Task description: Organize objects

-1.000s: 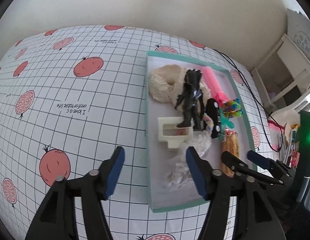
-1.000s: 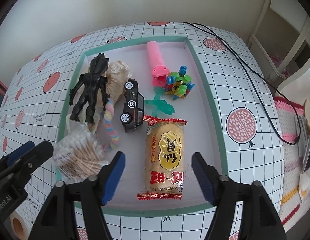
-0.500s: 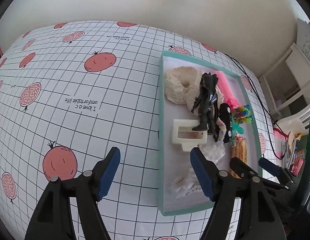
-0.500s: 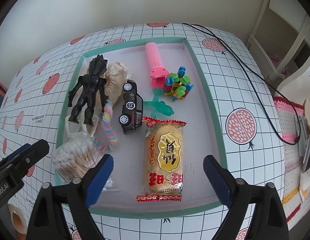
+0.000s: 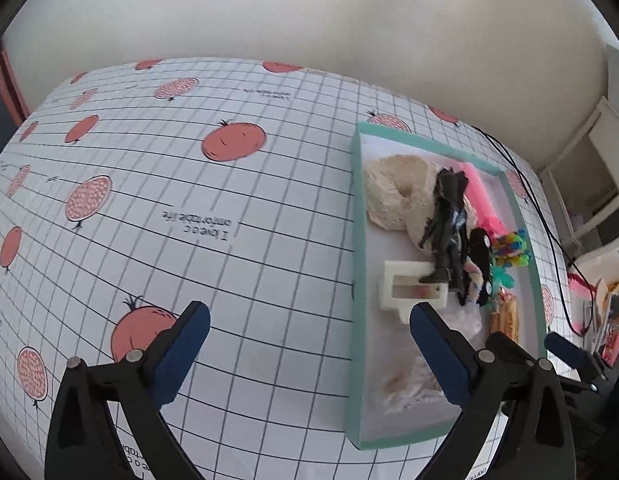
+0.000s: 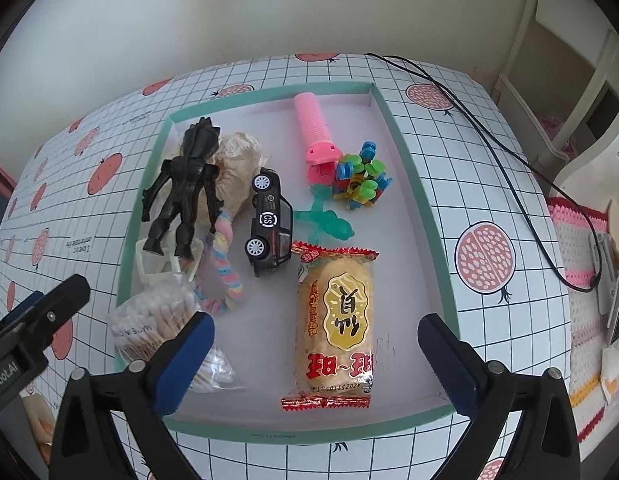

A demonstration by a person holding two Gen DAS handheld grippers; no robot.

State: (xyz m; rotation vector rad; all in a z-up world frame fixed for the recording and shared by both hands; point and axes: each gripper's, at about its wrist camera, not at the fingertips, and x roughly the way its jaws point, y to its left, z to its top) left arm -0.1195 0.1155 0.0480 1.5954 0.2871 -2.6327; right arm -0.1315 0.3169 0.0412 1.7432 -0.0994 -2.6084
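Note:
A teal-rimmed tray (image 6: 433,216) (image 5: 358,240) holds a snack packet (image 6: 335,320), a black toy car (image 6: 267,222), a black figure (image 6: 185,184) (image 5: 447,224), a pink comb (image 6: 313,132), colourful clips (image 6: 359,180), a bag of cotton swabs (image 6: 157,320), a pastel rope (image 6: 225,268), a white block (image 5: 409,290) and a cream lace roll (image 5: 393,196). My right gripper (image 6: 315,356) hangs open above the tray's near end, straddling the snack packet. My left gripper (image 5: 309,344) is open over the tablecloth by the tray's left rim. Both hold nothing.
The table carries a grid cloth with fruit prints (image 5: 233,146). A black cable (image 6: 505,152) runs across its right side. White furniture (image 6: 569,60) and a crocheted mat (image 6: 581,248) lie beyond the right edge. A wall stands behind.
Both grippers have opened wider and drawn back. The left one has shifted left, off the tray and over the cloth. Nothing in the tray has moved.

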